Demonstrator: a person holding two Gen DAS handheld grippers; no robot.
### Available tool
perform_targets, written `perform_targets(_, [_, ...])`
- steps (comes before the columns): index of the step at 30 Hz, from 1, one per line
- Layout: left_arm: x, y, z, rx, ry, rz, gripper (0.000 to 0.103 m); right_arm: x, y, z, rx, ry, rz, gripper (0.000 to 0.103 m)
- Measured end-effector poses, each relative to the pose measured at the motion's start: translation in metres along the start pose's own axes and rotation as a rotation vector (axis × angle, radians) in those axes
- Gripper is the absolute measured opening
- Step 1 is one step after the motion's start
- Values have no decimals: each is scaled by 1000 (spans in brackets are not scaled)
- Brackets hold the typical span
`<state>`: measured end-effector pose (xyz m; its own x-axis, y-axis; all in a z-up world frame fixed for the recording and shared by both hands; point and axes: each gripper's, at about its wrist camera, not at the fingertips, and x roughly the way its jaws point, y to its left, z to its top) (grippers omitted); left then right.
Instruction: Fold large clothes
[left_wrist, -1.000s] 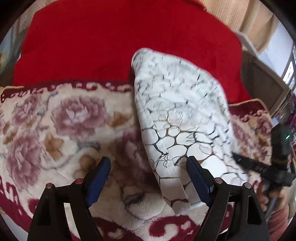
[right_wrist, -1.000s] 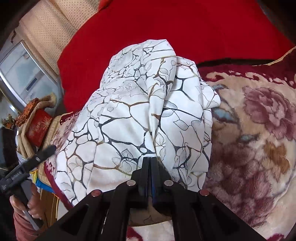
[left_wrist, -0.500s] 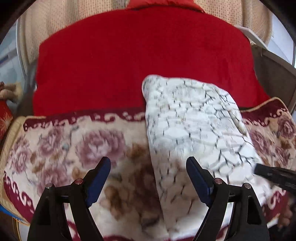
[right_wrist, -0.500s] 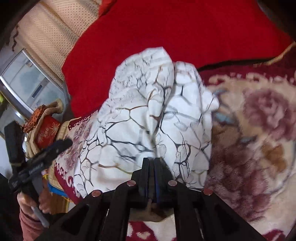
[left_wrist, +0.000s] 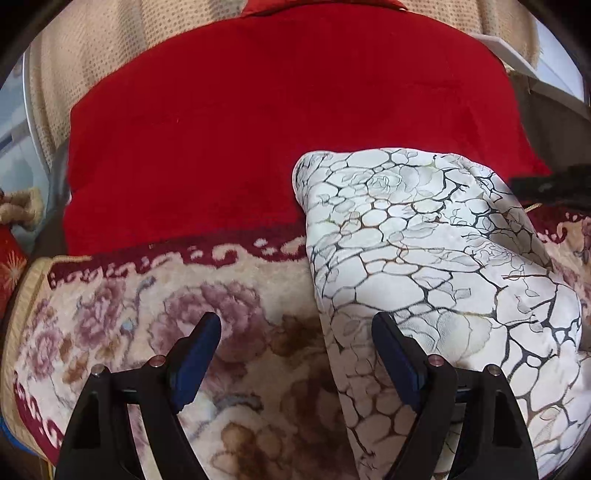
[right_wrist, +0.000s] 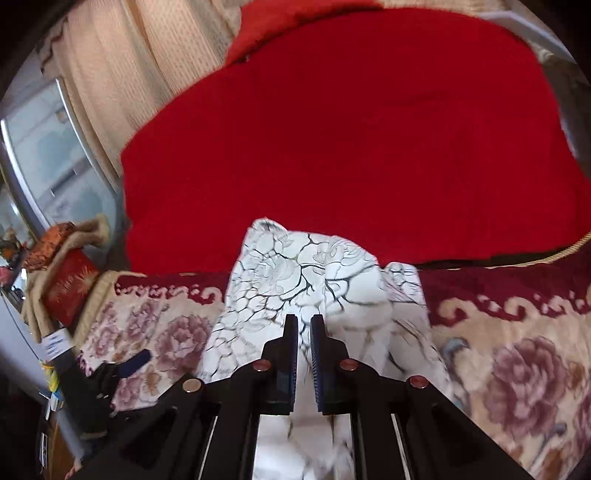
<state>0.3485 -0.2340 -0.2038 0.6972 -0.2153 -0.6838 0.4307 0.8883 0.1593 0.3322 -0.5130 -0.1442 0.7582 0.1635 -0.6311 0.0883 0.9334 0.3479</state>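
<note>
The garment (left_wrist: 424, 251) is white with a black crackle and rose print. It lies folded into a long bundle on the floral blanket (left_wrist: 155, 317), its far end on the red blanket (left_wrist: 277, 118). My left gripper (left_wrist: 295, 332) is open and empty, its right finger over the bundle's left edge. In the right wrist view the garment (right_wrist: 306, 273) lies ahead, and my right gripper (right_wrist: 303, 332) has its jaws a narrow gap apart above it, holding nothing. The left gripper's blue tip (right_wrist: 136, 360) shows at the lower left there.
A beige curtain (right_wrist: 122, 74) and a window (right_wrist: 40, 155) stand behind the red blanket. A red cushion and fabric pile (right_wrist: 66, 273) sits off the blanket's left edge. The floral blanket (right_wrist: 517, 354) stretches to the right.
My right gripper has let go of the garment, its jaws parting slightly, and has drawn back and tilted up. My left gripper has pulled back too, staying open. The bundle now rests flat.
</note>
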Motion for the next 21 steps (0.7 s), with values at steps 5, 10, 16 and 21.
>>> perform_targets(5, [1, -6, 0, 42, -29, 10, 84, 86, -44, -13, 145, 181, -53, 8])
perform_targets(10, [-1, -10, 0, 65, -42, 20, 84, 97, -77, -23, 318, 182, 78, 7])
perform_targets(16, [-5, -7, -1, 53, -43, 26, 84, 42, -34, -23, 152, 80, -35, 10])
perform_targets(21, [-7, -6, -2, 52, -43, 28, 84, -3, 1, -33, 57, 21, -8, 10])
